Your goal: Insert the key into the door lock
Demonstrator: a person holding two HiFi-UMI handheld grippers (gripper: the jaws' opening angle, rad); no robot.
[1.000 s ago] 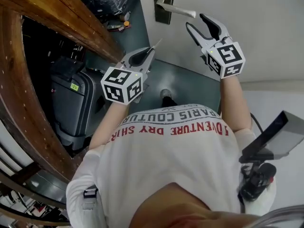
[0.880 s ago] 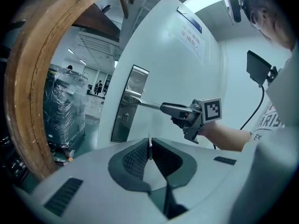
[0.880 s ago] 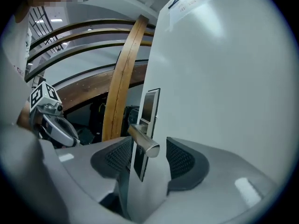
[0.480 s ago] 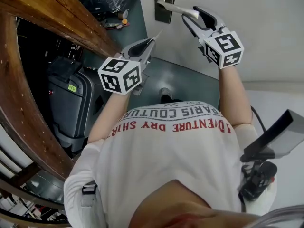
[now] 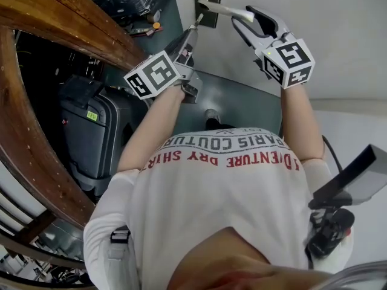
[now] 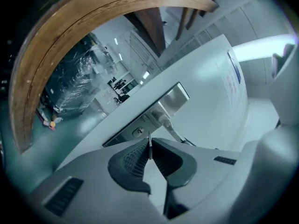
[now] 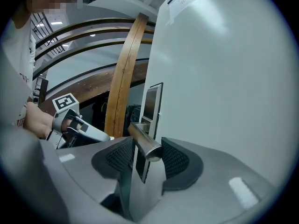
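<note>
You stand close against a white door (image 5: 326, 29), over a grey-green floor (image 5: 242, 101) seen far below between your arms. On your left a broad curved band of dark wood (image 5: 54, 11) sweeps past, and behind it a grey suitcase (image 5: 91, 135) stands on the floor (more clutter lies beyond it, too dim to name). A metal lock plate (image 6: 161, 111) is fixed to the door's edge, with a lever handle (image 7: 144, 143) standing out from it and the keyhole (image 6: 138, 132) set in the plate to one side of the handle.

Your left gripper (image 5: 192, 32) is pinched tight on the key (image 6: 149, 146) — the thin blade stands edge-on between the two pads and pokes out past their tips. It points at the lock plate, with its tip just beside the keyhole and not yet in it.

Your right gripper (image 5: 244, 18) has its jaws spread wide, though they have just been closing a little. The round end of the lever handle sits between the pads — near the one on the door's side, with a gap at the other; you cannot tell from here whether either pad touches it.
</note>
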